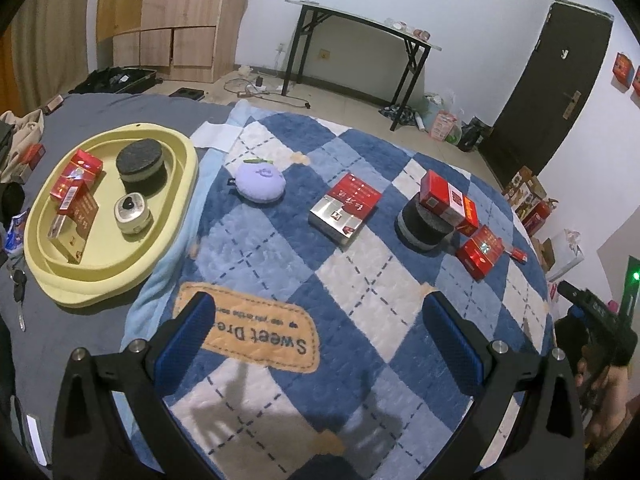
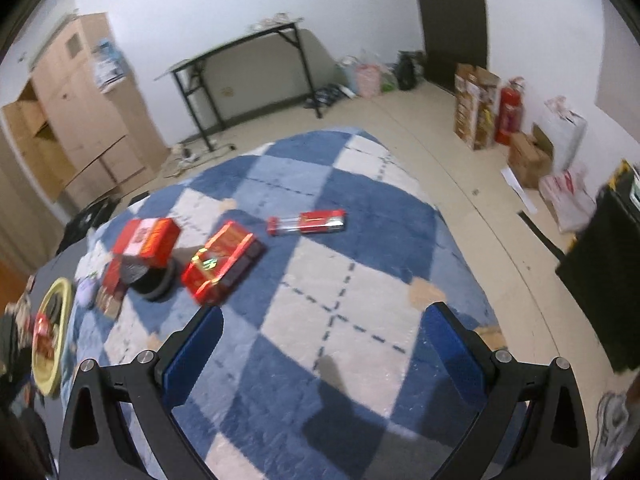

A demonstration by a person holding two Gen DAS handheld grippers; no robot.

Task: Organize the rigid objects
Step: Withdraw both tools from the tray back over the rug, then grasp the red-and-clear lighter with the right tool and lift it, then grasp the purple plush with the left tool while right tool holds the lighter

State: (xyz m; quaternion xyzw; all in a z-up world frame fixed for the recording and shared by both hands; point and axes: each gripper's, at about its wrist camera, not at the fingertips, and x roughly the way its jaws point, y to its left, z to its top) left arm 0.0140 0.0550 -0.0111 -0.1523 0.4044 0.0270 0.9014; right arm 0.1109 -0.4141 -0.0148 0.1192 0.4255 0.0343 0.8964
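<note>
Left gripper [image 1: 320, 344] hangs over the near part of the checkered blanket [image 1: 360, 280], blue pads spread wide with nothing between them, right above the orange "Sweet Dreams" patch [image 1: 256, 330]. Over at the blanket's left edge sits the yellow oval tray [image 1: 188, 184], partly on the grey sheet [image 1: 100, 104], and it holds a black round puck [image 1: 140, 162], a small cream-coloured case [image 1: 132, 212] and several red boxes [image 1: 76, 184] stacked along its left side. Out on the blanket's middle there's a purple plush pouch [image 1: 260, 180] just right of the tray, then a red-and-silver box [image 1: 346, 208] lying flat by itself. Toward the right edge, a second black puck [image 1: 424, 228] has a red-and-white box [image 1: 448, 196] resting on top of it, tilted, and a red box with a shiny hologram [image 1: 480, 252] lies just beside the puck. Right gripper [image 2: 322, 344] hovers over the blanket's near right side, jaws apart and empty too; this view is blurred. From there the hologram box [image 2: 222, 268] sits ahead and left, almost touching the puck [image 2: 154, 280], and a slim red-and-clear tube [image 2: 306, 222] lies alone farther back, well apart from the rest.
</note>
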